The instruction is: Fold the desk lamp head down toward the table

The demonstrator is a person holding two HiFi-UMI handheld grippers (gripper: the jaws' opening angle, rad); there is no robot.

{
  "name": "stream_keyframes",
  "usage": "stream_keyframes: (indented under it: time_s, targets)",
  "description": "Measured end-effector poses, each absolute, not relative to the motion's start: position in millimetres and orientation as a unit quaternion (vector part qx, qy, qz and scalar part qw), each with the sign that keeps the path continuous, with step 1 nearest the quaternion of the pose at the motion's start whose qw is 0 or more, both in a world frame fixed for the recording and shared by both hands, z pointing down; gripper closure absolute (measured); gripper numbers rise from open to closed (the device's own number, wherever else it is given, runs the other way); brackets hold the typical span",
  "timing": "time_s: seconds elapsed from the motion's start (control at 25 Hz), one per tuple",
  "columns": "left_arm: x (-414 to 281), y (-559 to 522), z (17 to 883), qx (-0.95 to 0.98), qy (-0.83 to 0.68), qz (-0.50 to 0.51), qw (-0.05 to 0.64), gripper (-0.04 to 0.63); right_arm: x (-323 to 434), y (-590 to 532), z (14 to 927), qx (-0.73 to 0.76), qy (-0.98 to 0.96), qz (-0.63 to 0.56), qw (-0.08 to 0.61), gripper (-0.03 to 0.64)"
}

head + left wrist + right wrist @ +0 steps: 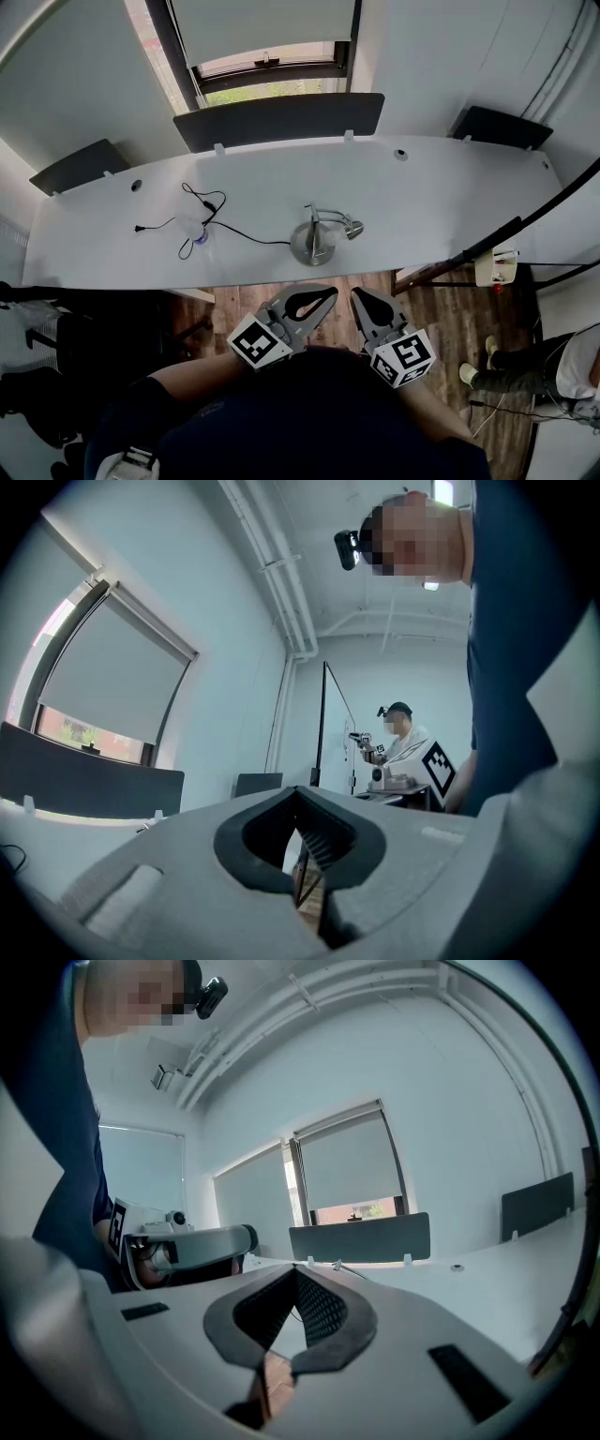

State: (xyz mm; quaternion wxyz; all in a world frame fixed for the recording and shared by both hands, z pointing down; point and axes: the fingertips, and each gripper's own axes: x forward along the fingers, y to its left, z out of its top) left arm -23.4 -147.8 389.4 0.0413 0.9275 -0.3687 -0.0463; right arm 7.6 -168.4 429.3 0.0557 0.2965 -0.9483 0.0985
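Observation:
The silver desk lamp (313,242) stands on its round base at the front edge of the long white desk (431,192). Its short arm is bent low, and the small head (352,228) hangs just to the right of the base. A black cable (239,234) runs left from it. Both grippers are held close to my body, short of the desk and apart from the lamp. My left gripper (330,293) (298,793) is shut with nothing in it. My right gripper (359,295) (295,1272) is shut and empty too.
Dark partition panels (278,118) stand along the desk's far edge under a window with a blind. A plug and a small clear object (197,234) lie left of the lamp. A small side table (495,266) and a person's legs are at the right. Another person (401,735) shows in the left gripper view.

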Motion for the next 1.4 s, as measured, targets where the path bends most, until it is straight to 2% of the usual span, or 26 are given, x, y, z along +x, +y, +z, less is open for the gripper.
stream_keyframes:
  time_s: [1.4]
  targets:
    - [-10,-140,390,0.933,-0.355,-0.041,0.041,0.589,15,-160,428,0.292,-0.95,0.093,0.053,0.607]
